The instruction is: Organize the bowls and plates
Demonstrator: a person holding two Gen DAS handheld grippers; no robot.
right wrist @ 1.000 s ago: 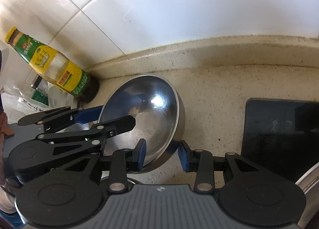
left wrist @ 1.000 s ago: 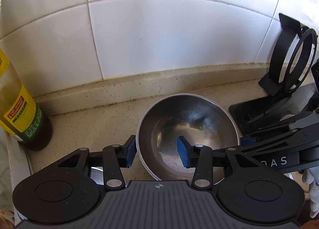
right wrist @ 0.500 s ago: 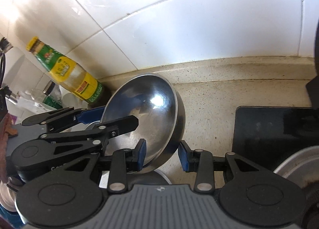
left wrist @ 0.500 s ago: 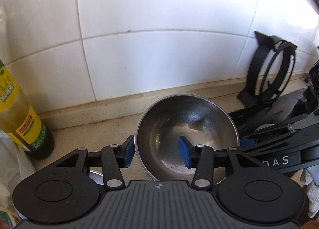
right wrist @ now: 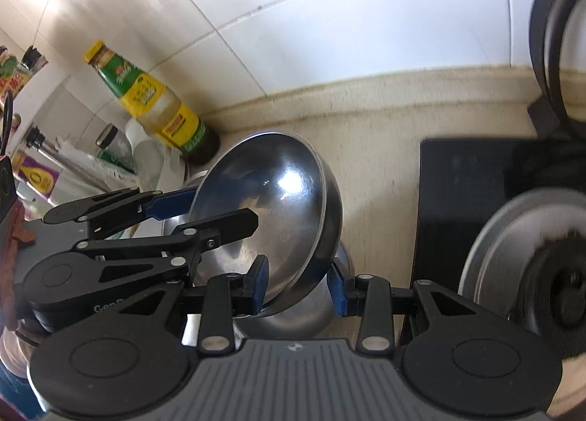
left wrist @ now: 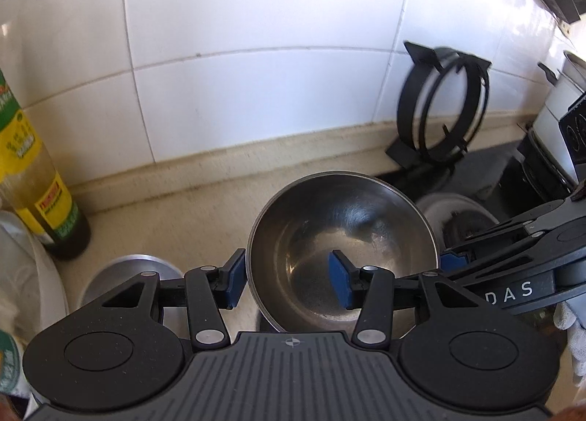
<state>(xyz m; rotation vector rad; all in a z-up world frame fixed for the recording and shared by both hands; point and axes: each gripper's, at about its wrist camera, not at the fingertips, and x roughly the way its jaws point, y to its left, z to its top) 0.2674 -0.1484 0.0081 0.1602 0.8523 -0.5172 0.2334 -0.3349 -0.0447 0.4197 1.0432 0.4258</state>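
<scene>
Steel bowl [left wrist: 342, 252] held between both: left gripper [left wrist: 287, 278] astride near-left rim, right gripper [right wrist: 298, 283] astride right rim, jaws half-open, contact unclear.

Shiny silver steel bowl [left wrist: 342, 234]; black grippers with blue pads [left wrist: 338, 280]; yellow-and-green labelled oil bottle [right wrist: 161, 109] at 10 o'clock; speckled beige countertop [left wrist: 175, 215]; glossy white wall tiles [left wrist: 256, 36].
</scene>
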